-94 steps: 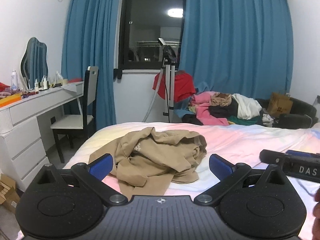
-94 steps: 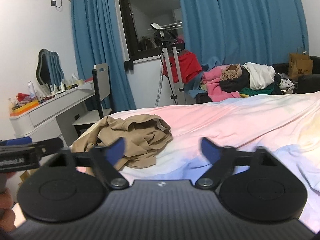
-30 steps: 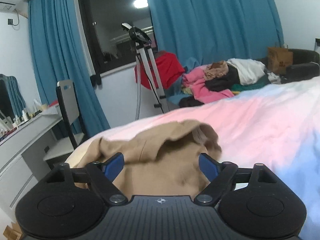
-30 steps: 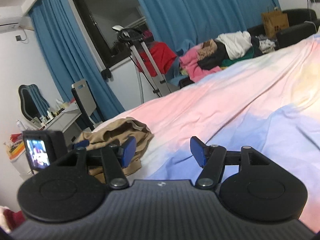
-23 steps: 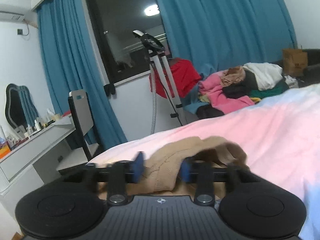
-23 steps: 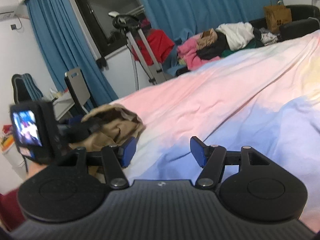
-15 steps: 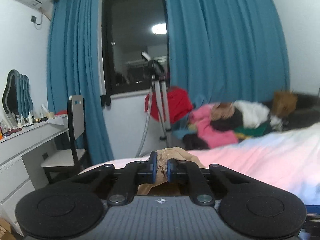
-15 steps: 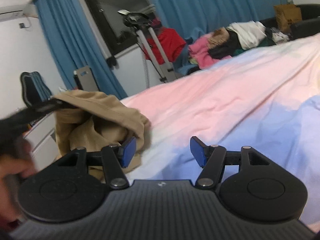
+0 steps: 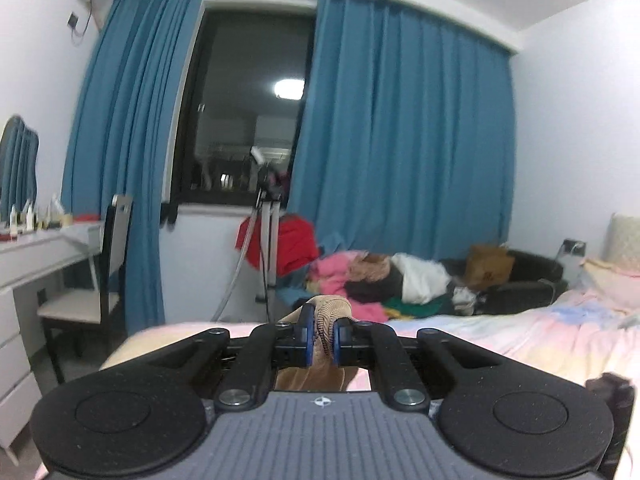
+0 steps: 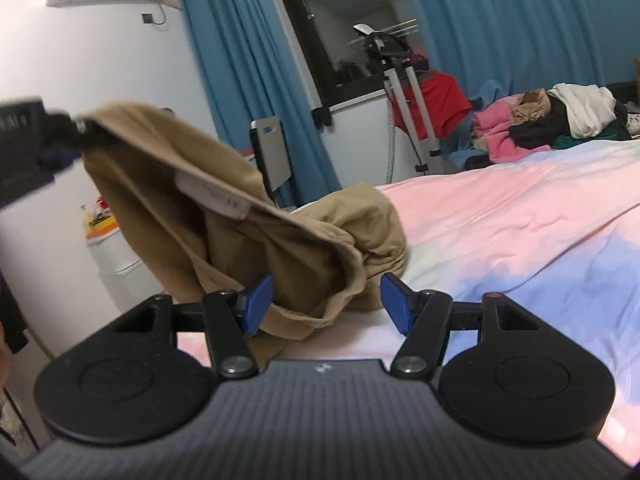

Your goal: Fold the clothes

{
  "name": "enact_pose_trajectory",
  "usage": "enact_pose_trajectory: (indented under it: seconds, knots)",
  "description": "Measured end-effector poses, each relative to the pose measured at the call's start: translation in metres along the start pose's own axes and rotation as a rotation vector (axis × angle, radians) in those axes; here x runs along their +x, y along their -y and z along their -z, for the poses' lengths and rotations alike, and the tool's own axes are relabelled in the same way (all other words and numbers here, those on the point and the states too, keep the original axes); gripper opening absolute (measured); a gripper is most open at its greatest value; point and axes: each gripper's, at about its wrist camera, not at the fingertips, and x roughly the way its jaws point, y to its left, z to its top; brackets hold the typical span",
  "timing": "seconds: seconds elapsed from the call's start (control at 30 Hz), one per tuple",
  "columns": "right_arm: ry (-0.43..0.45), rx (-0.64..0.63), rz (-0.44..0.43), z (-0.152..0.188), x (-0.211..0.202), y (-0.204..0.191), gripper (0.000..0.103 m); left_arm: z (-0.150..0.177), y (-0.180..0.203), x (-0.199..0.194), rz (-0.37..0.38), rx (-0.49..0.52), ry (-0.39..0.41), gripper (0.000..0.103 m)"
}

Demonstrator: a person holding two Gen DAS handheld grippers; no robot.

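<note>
Since a second ago left tongs [image 9: 322, 338] have clamped on tan garment [image 10: 256, 216] and lifted one edge off bed [image 10: 520, 208] | right tongs [image 10: 326, 300] apart, empty, garment's low fold just ahead of them, hem sloping up-left | white tag [image 10: 214, 196] unreadable

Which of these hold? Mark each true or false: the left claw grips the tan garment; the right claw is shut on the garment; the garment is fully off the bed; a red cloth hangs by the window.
1. The left claw grips the tan garment. True.
2. The right claw is shut on the garment. False: its jaws stand open, with cloth hanging just beyond them.
3. The garment is fully off the bed. False: one end is lifted, the rest lies bunched on the sheet.
4. A red cloth hangs by the window. True.
</note>
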Motion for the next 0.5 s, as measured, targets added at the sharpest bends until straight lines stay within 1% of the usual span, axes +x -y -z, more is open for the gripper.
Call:
enact_pose_trajectory:
  seconds: [0.1,0.17,0.23,0.33,0.4,0.47,0.5]
  knots:
    - [-0.028,-0.044,0.032,0.003,0.001,-0.016,0.063,0.000,-0.004,-0.023,0.023,-0.015,0.030,0.009]
    - [-0.049,-0.081,0.050,0.004,0.009,-0.023,0.063,0.003,-0.011,-0.029,0.034,-0.029,0.034,0.009]
    - [-0.071,-0.101,0.066,0.005,0.022,-0.025,0.063,0.008,-0.019,-0.034,0.046,-0.044,0.037,0.009]
    - [-0.111,-0.147,0.088,0.009,0.050,-0.025,0.062,0.014,-0.027,-0.031,0.034,-0.048,0.038,0.009]
    - [-0.137,-0.180,0.091,0.013,0.067,-0.025,0.051,0.019,-0.032,-0.029,0.025,-0.049,0.038,0.010]
    - [-0.147,-0.188,0.108,0.015,0.073,-0.023,0.025,0.026,-0.037,-0.024,-0.001,-0.048,0.011,0.010]
    - [-0.143,-0.184,0.123,0.015,0.073,-0.022,0.021,0.029,-0.041,-0.019,-0.018,-0.046,-0.011,0.010]
